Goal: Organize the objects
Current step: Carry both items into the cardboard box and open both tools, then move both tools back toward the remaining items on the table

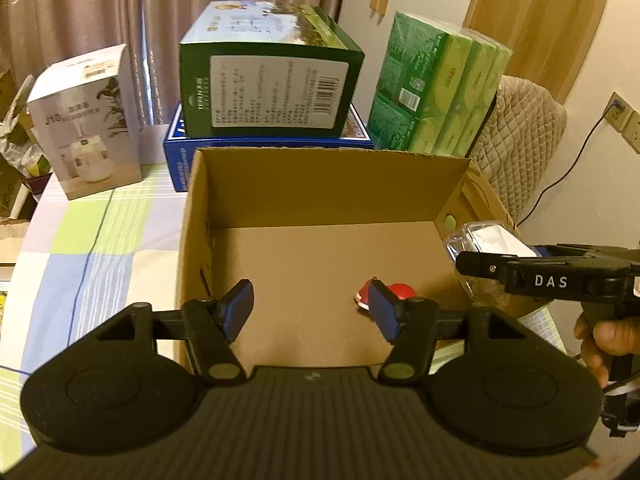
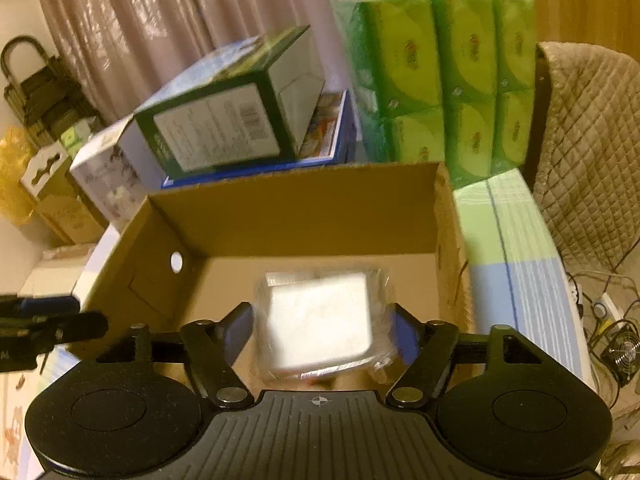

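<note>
Left gripper (image 1: 312,312): I have it spread, holding nothing, over the cardboard box (image 1: 320,200); red object (image 1: 394,290) on the floor.
Right gripper (image 2: 320,332): pinching the clear plastic case (image 2: 320,320) at its sides, above the box's right edge.
Handling: looks light, rigid, slick; I'd squeeze gently.

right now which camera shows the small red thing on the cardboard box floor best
The left wrist view. There the small red object lies on the open brown cardboard box floor, partly behind a finger of the open left gripper. In the right wrist view it is hidden: the clear plastic-wrapped white packet held by the right gripper blocks that floor area.
</note>
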Demonstrator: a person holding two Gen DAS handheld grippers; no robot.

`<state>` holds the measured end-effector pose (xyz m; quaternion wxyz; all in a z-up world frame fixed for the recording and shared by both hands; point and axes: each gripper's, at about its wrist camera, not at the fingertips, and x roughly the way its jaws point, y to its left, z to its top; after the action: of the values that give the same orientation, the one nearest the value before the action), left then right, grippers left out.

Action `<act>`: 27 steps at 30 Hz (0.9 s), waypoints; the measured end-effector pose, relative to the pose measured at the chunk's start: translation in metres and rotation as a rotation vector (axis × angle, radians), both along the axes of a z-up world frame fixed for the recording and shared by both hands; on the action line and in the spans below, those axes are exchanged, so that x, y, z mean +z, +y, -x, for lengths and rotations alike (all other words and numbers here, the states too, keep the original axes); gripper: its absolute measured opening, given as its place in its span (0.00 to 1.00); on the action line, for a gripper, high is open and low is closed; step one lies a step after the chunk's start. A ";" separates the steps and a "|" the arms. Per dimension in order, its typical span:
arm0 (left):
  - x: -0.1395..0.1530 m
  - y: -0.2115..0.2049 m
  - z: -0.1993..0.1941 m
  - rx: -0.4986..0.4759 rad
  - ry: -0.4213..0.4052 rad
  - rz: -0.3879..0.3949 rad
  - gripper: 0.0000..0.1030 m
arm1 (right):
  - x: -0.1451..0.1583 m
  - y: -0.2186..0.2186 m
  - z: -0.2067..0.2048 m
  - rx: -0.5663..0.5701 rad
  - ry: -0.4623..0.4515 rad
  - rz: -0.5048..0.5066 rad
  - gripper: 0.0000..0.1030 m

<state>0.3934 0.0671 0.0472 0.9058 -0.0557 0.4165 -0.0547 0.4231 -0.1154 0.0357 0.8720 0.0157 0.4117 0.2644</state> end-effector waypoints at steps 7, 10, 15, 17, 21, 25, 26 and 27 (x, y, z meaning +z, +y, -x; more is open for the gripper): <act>0.010 0.007 0.021 0.015 -0.016 -0.001 0.63 | 0.026 -0.012 0.020 -0.010 -0.084 0.003 0.73; 0.018 0.007 0.036 0.021 -0.036 0.004 0.66 | 0.036 -0.020 0.037 -0.007 -0.095 0.001 0.73; 0.030 0.007 0.067 0.045 -0.054 0.032 0.70 | 0.050 -0.036 0.079 -0.008 -0.115 -0.020 0.73; 0.035 0.006 0.084 0.056 -0.063 0.027 0.71 | 0.055 -0.043 0.097 -0.007 -0.119 -0.020 0.73; 0.043 0.002 0.120 0.075 -0.076 0.023 0.76 | 0.063 -0.060 0.134 -0.025 -0.116 -0.045 0.73; 0.048 0.002 0.158 0.099 -0.087 0.027 0.79 | 0.068 -0.077 0.173 -0.036 -0.101 -0.076 0.74; 0.049 0.002 0.166 0.107 -0.089 0.028 0.80 | 0.068 -0.080 0.181 -0.039 -0.097 -0.078 0.74; 0.049 0.001 0.177 0.117 -0.091 0.030 0.82 | 0.067 -0.082 0.191 -0.038 -0.094 -0.077 0.74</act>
<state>0.2160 0.0684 0.0959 0.9245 -0.0911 0.3699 -0.0105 0.2318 -0.1977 0.1025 0.8938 0.0446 0.3596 0.2640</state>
